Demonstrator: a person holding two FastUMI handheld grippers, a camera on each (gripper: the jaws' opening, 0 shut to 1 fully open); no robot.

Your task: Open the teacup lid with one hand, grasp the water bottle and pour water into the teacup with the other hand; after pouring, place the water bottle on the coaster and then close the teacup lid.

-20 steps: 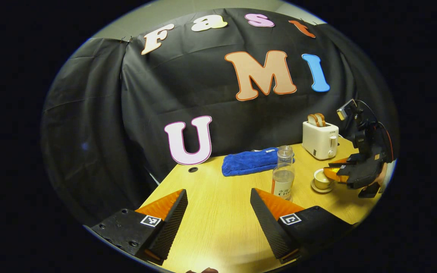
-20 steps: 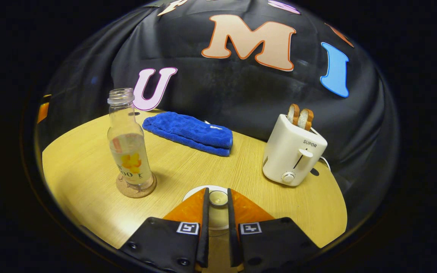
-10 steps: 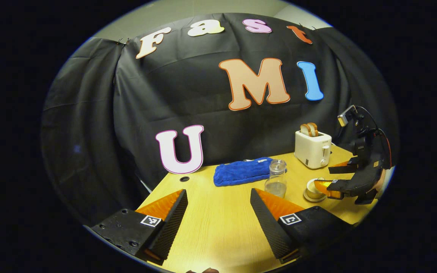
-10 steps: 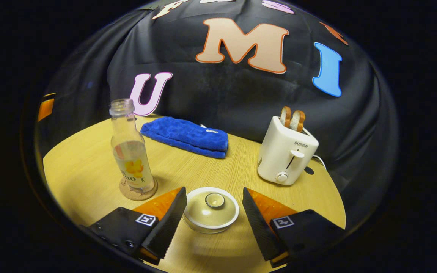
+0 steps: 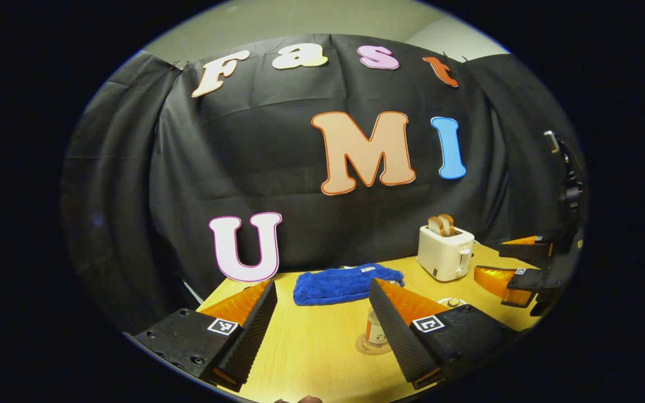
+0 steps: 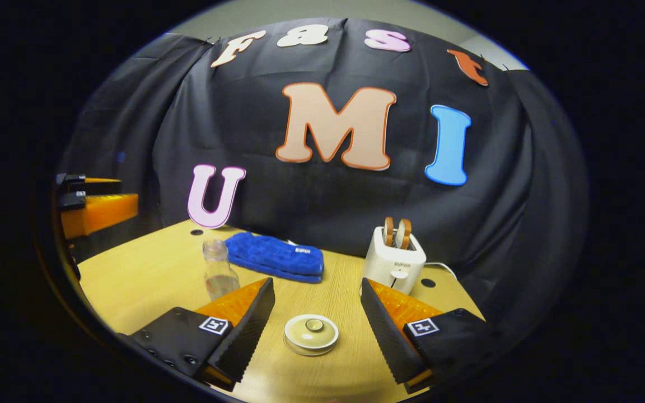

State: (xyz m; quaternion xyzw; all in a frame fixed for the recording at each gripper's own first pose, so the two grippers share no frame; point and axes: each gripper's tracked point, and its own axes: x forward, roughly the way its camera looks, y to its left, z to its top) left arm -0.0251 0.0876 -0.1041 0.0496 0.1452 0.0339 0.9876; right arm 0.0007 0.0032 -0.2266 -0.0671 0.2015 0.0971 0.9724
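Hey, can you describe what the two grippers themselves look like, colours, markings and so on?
Both match. The left gripper and right gripper each have two wedge-shaped fingers, orange on the outside with black ribbed inner pads, set on black blocks that carry small black-and-white square markers. The right gripper's body looks black, with a cable.

Both tongs (image 6: 314, 327) alike – black ribbed fingers (image 6: 247, 330), orange-backed, square black-and-white markers, small screws

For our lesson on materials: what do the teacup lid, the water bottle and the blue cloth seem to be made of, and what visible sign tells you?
Teacup lid: likely glazed ceramic; smooth beige surface with a soft sheen and a pale rim.
Water bottle: clear glass or plastic, cannot tell which; the table shows through it.
Blue cloth: soft fabric, probably plush towelling; fuzzy, matt and folded.
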